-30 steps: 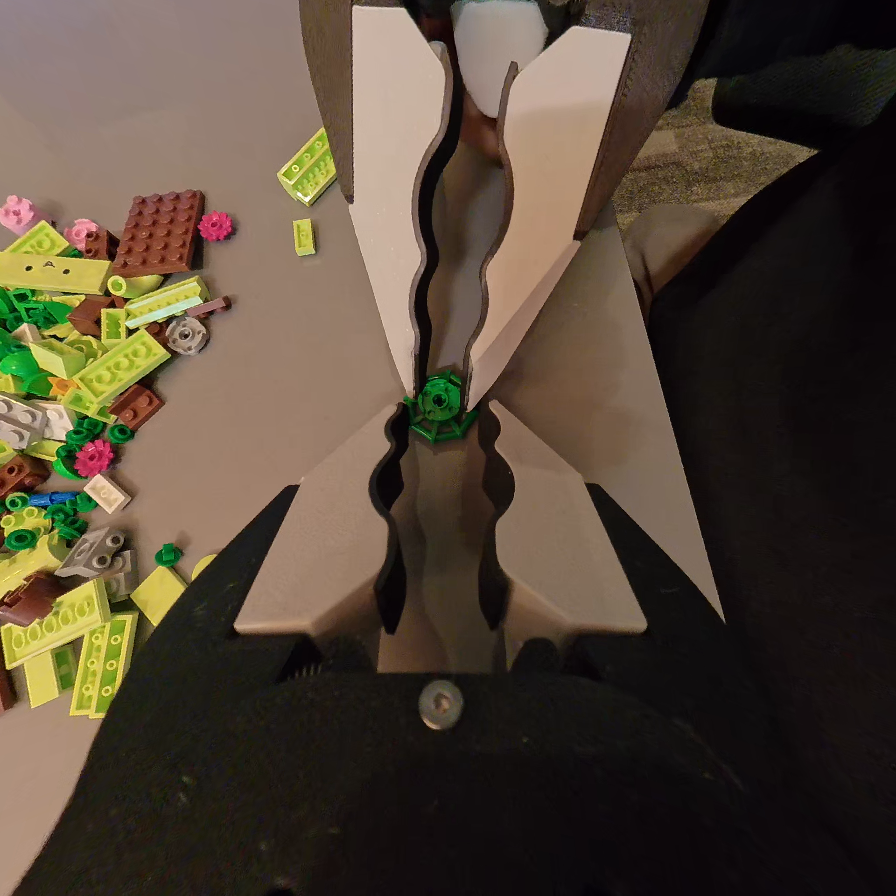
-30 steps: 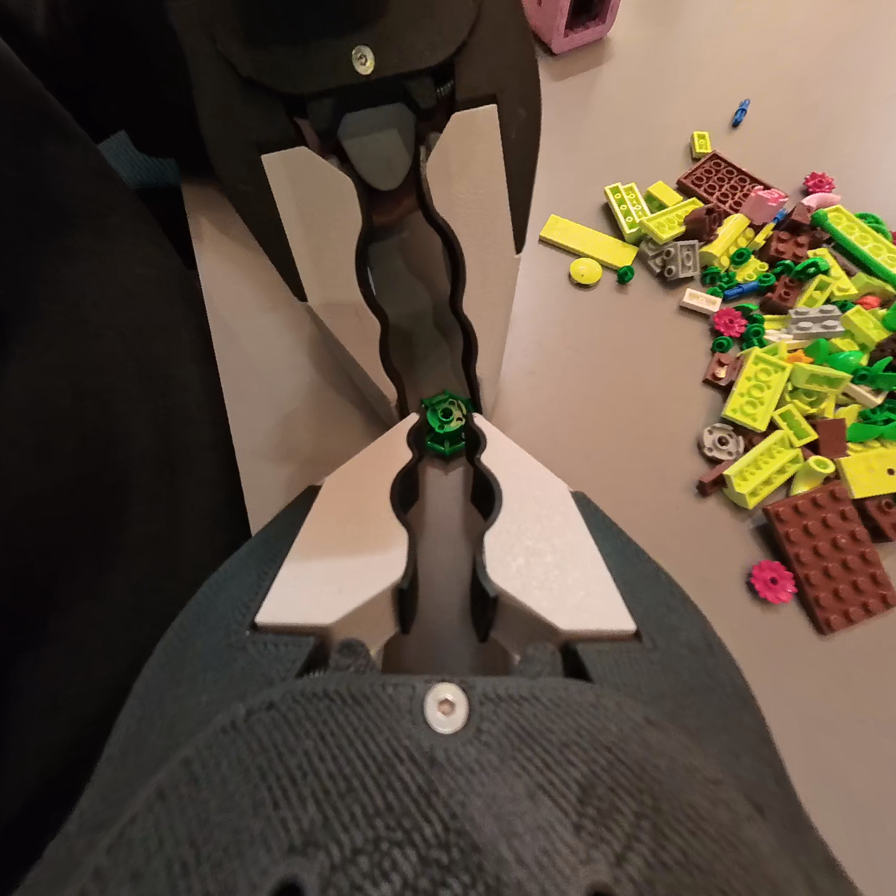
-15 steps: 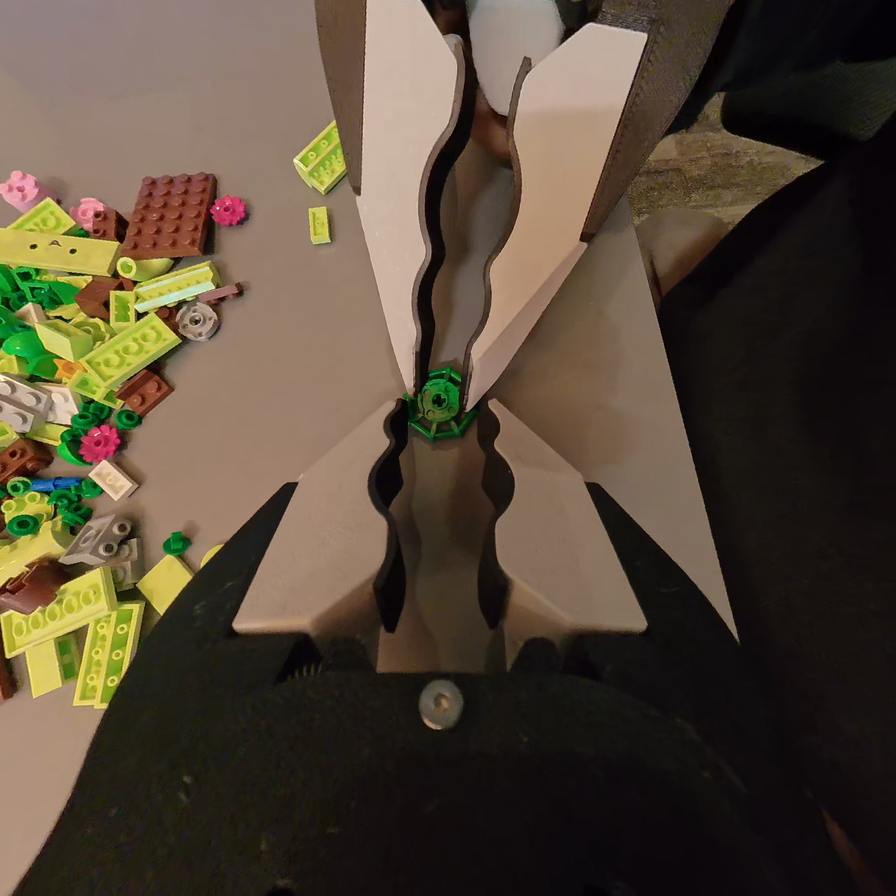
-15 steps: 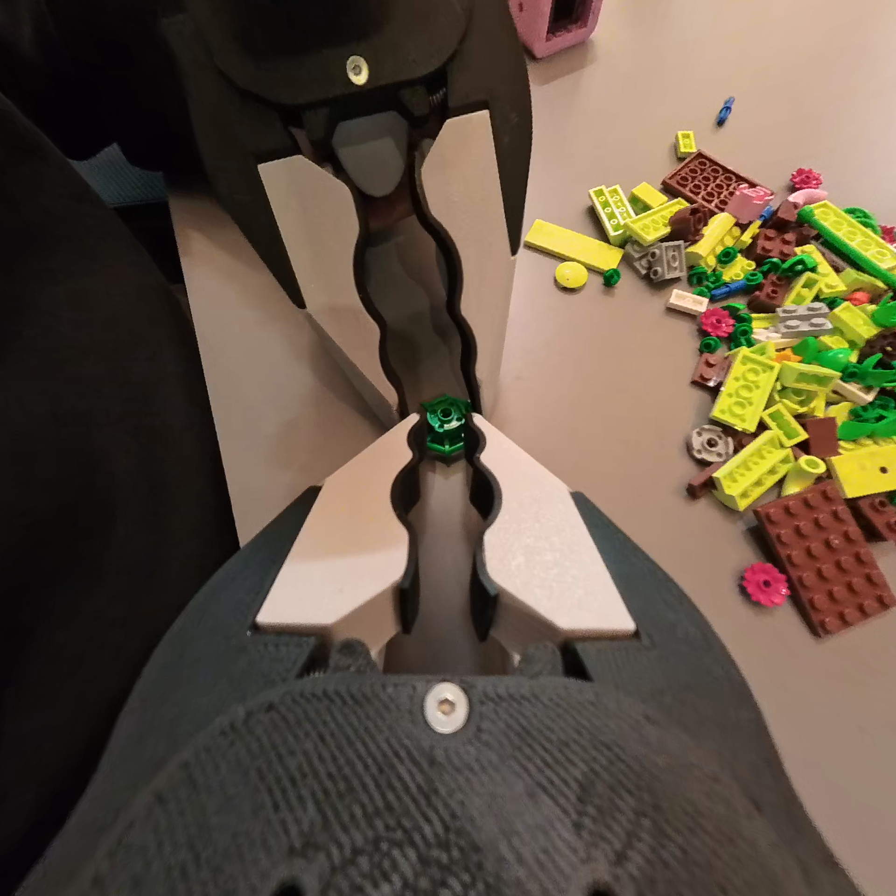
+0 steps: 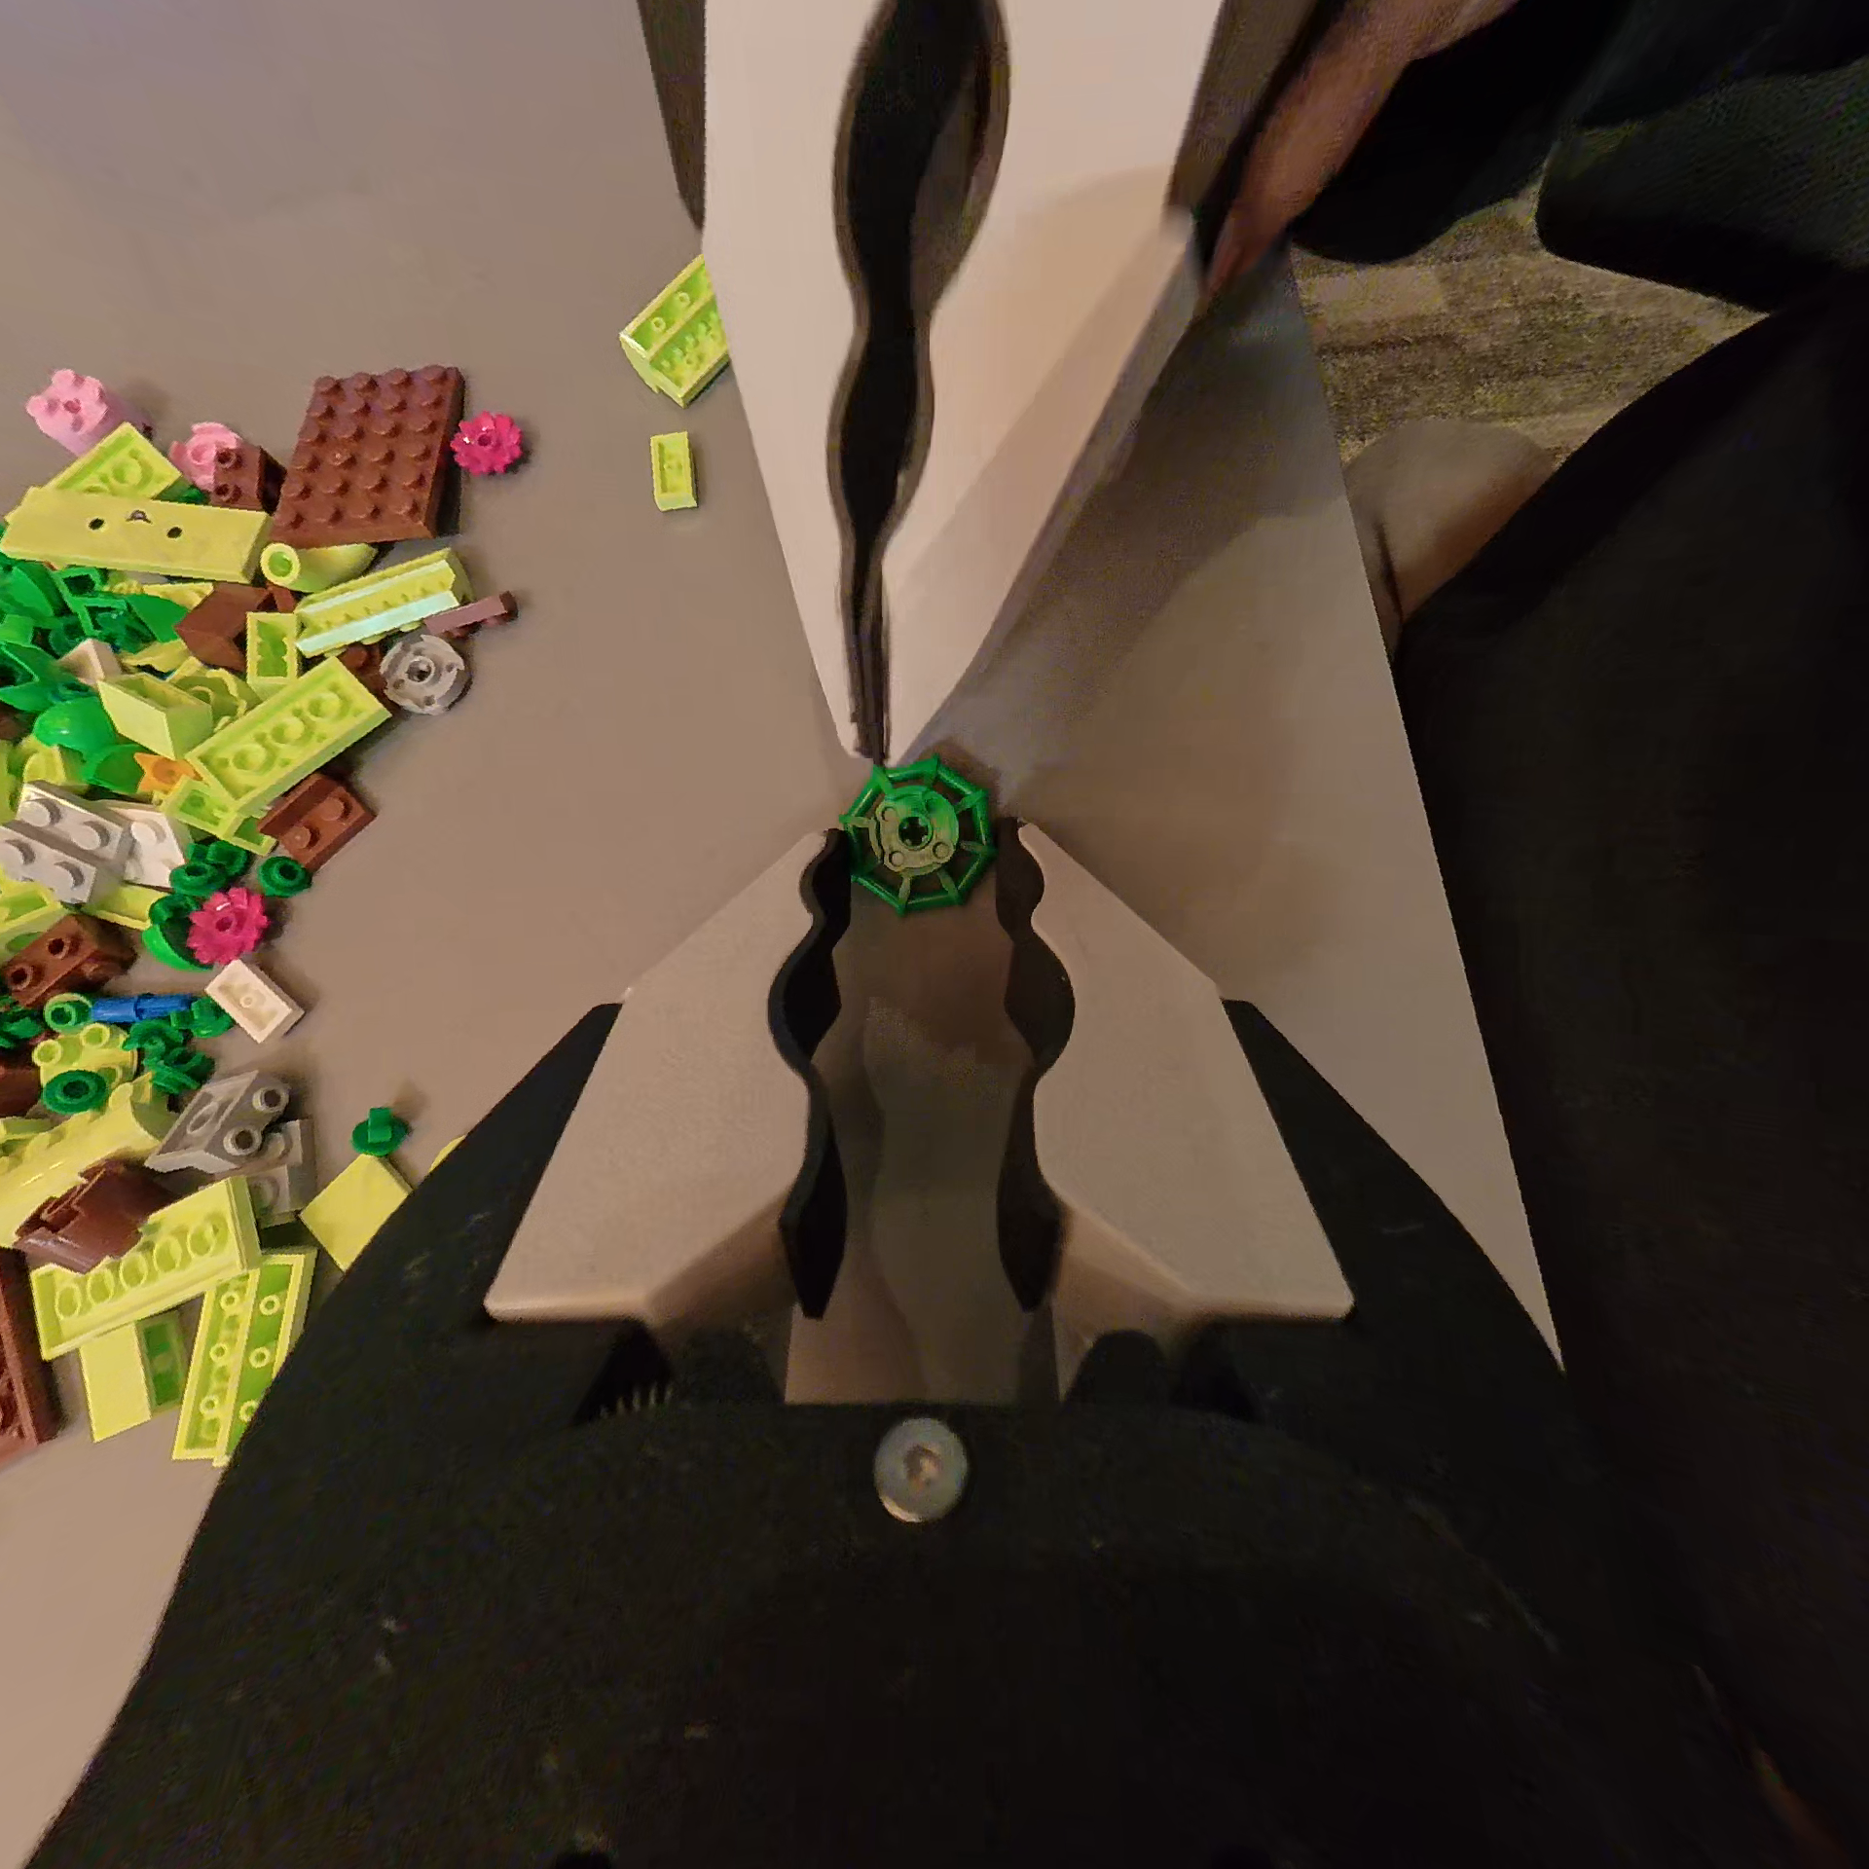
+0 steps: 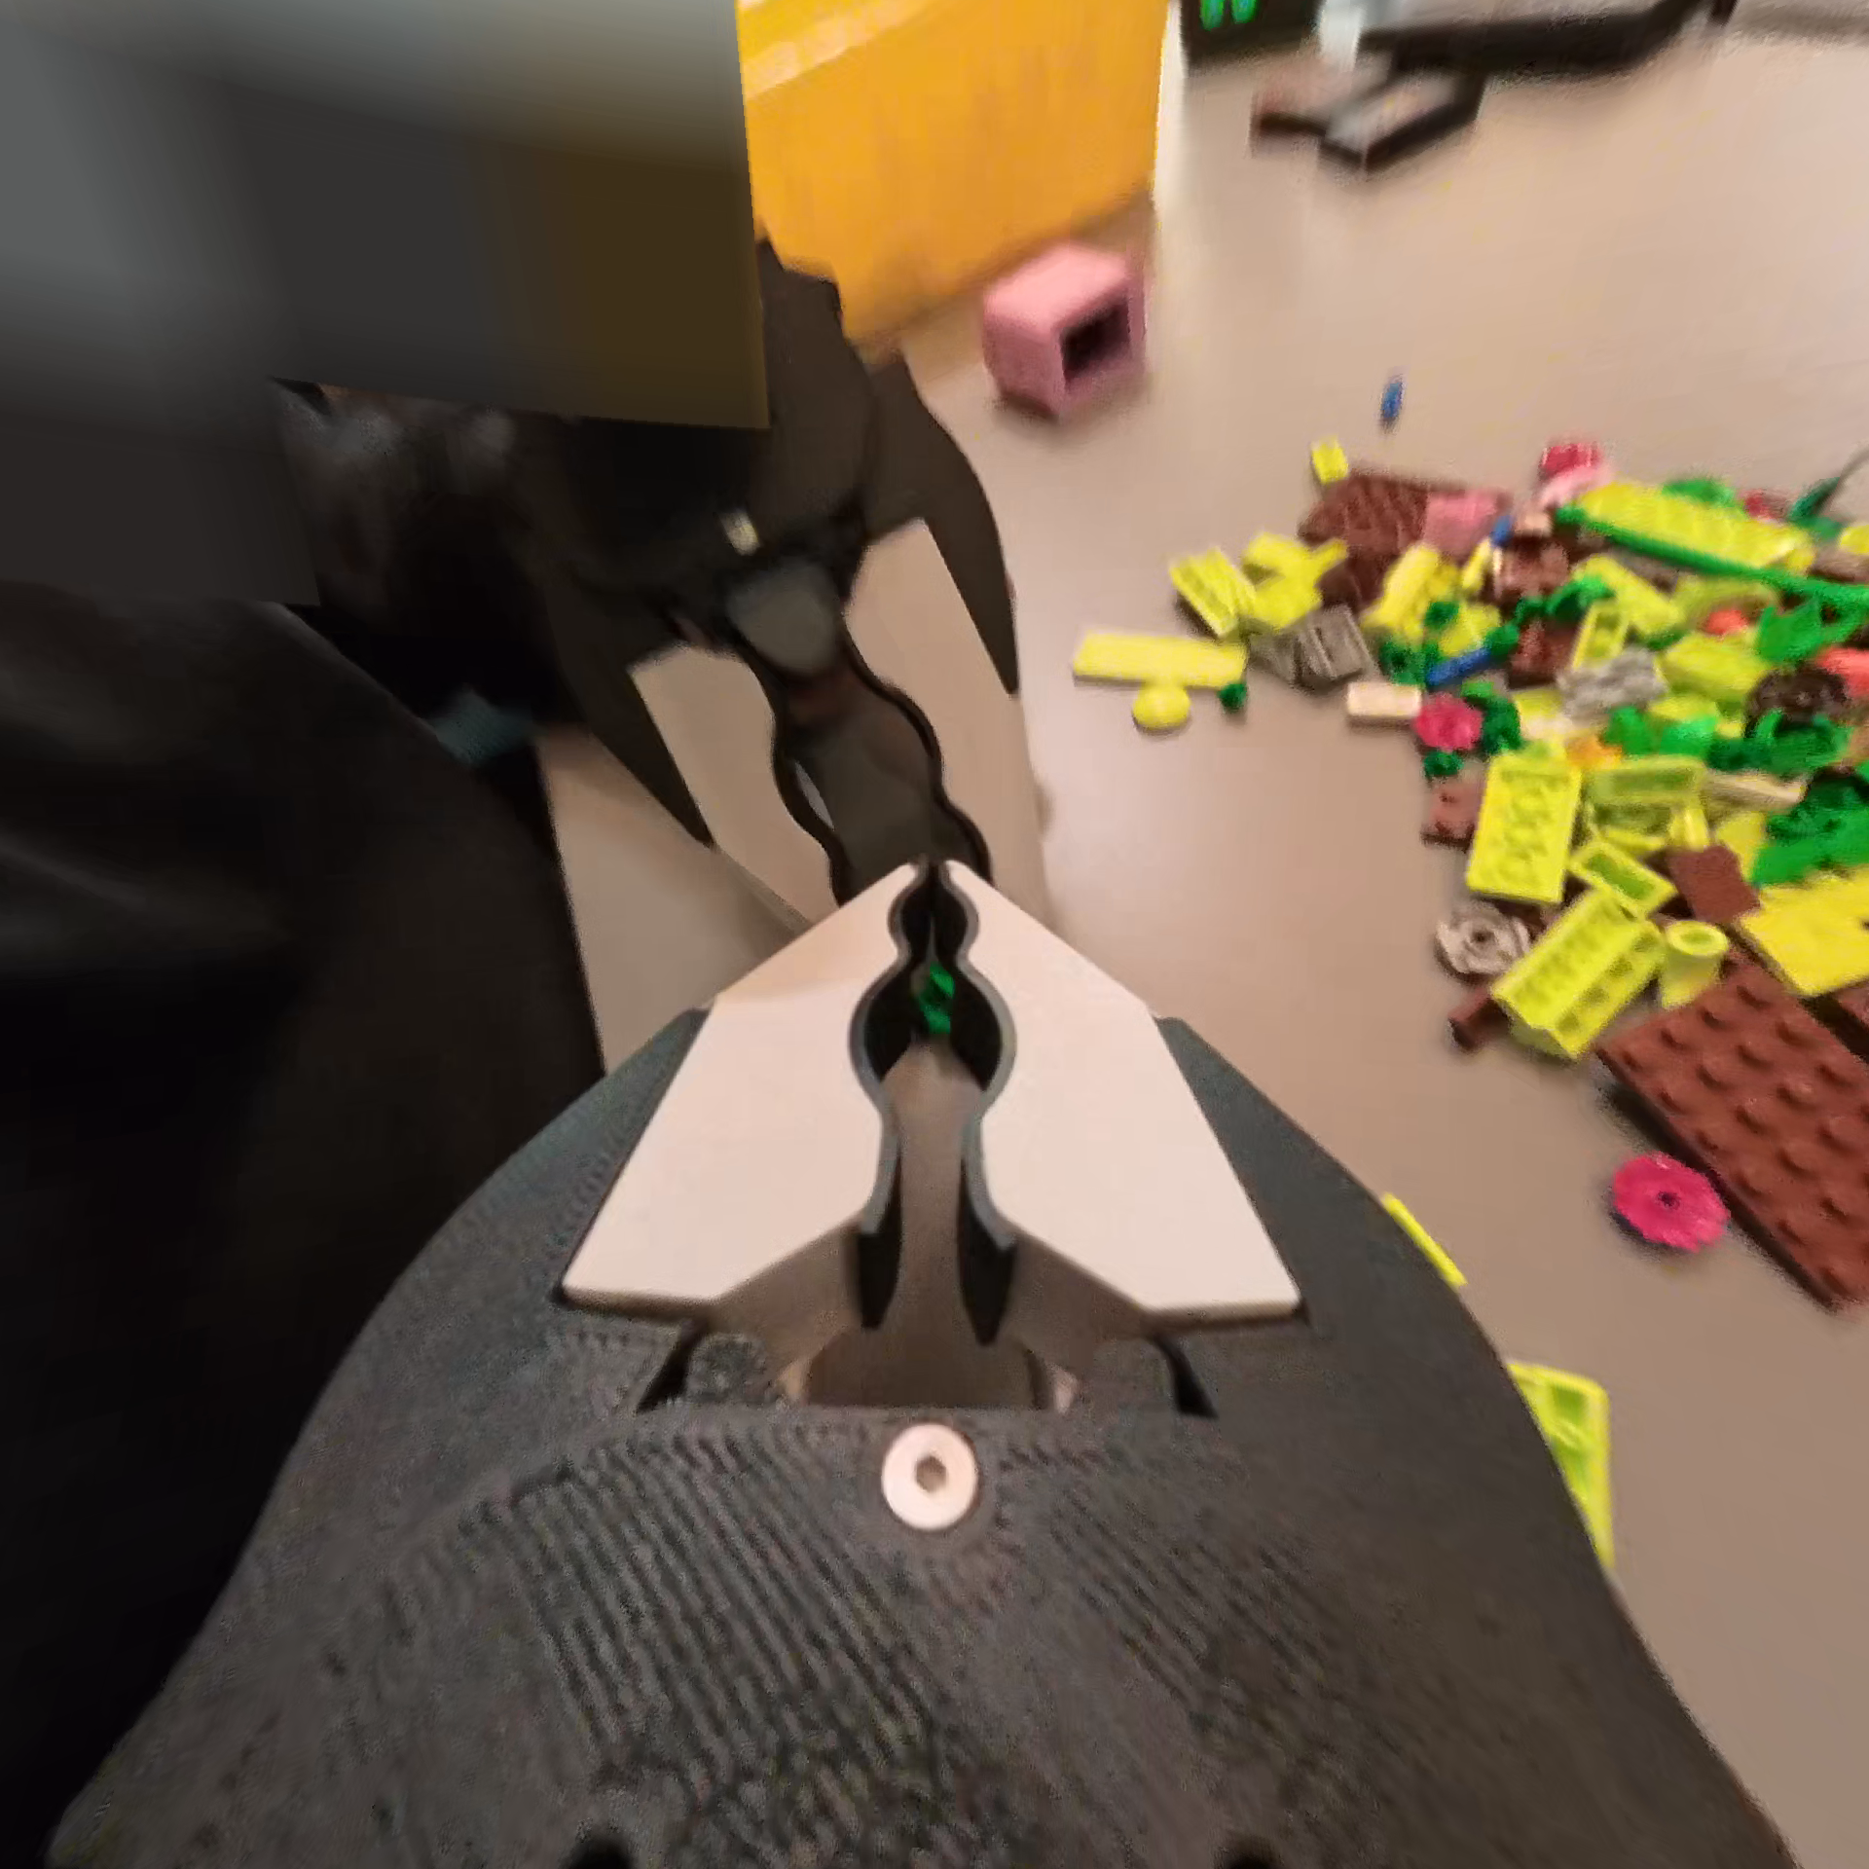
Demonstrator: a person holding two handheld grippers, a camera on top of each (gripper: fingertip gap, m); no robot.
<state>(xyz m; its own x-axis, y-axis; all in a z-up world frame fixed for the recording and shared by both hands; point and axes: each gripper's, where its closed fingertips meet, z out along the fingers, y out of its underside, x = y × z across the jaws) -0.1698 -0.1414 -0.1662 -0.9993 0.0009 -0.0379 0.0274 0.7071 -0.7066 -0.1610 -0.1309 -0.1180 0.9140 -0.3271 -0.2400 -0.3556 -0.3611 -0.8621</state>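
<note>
My left gripper (image 5: 920, 841) is shut on a small green round web-shaped piece (image 5: 915, 839), pinched between its fingertips above the grey table (image 5: 627, 647). My right gripper (image 5: 872, 750) points at it from the far side, blurred. Its tips are together just above and left of the piece, and I cannot tell whether they touch it. In the right wrist view my right gripper (image 6: 930, 872) is shut. A sliver of green (image 6: 936, 996) shows in the gap between its fingers, and I cannot tell whether it is pinched there. The left gripper's fingers (image 6: 996, 708) stand right behind.
A pile of lime, green, brown and grey bricks (image 5: 152, 759) lies left of the grippers and shows at right in the right wrist view (image 6: 1618, 809). It includes a brown plate (image 6: 1760, 1113). A pink cube (image 6: 1067, 329) and a yellow box (image 6: 951, 152) stand farther back. A person's dark clothing (image 5: 1669, 910) is beside the table edge. Across from one pair of fingers to the other is roughly 5 cm.
My right gripper has let go of the green piece, closed its fingers and tilted upward. The left gripper still holds the piece in the same place.
</note>
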